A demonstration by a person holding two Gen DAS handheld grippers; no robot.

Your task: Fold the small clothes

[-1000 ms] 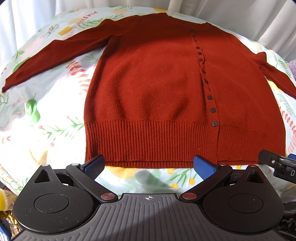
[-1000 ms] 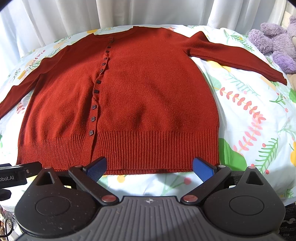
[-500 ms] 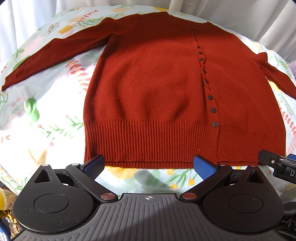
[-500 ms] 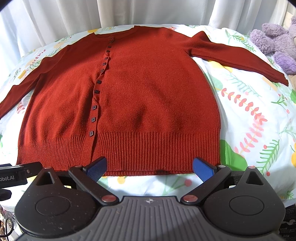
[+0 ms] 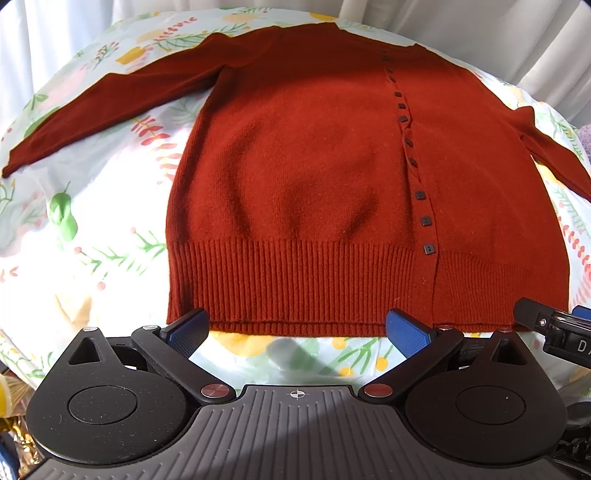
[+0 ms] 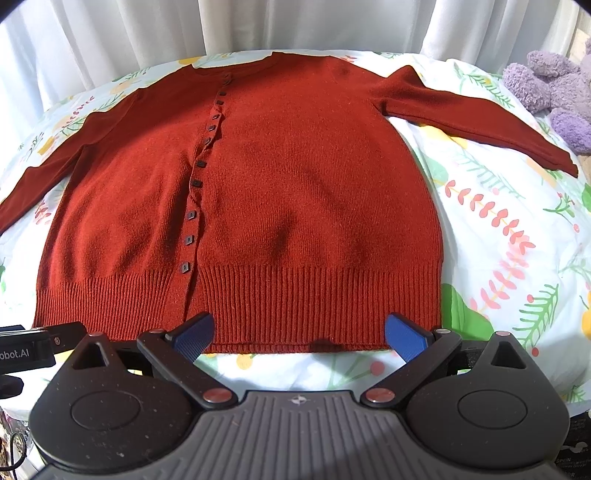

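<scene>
Cardigan from my tools: the rust-red knitted button-front cardigan is lying just beyond both, its ribbed hem nearest me, its long axis running near to far.
Nearer hand: my left gripper is facing the hem's left half, my right gripper the right half.
Jaws: both are standing spread wide, gripping nothing.
Cardigan's look: it is lying flat and buttoned on the floral bedsheet, sleeves spread outward.

1. Bright daylight glows through the white curtains behind, washing out the floral bedsheet in patches.
2. Soft shadows dent the rust-red cardigan.
3. Fisheye bending curves edges; the focus is sharp.
</scene>
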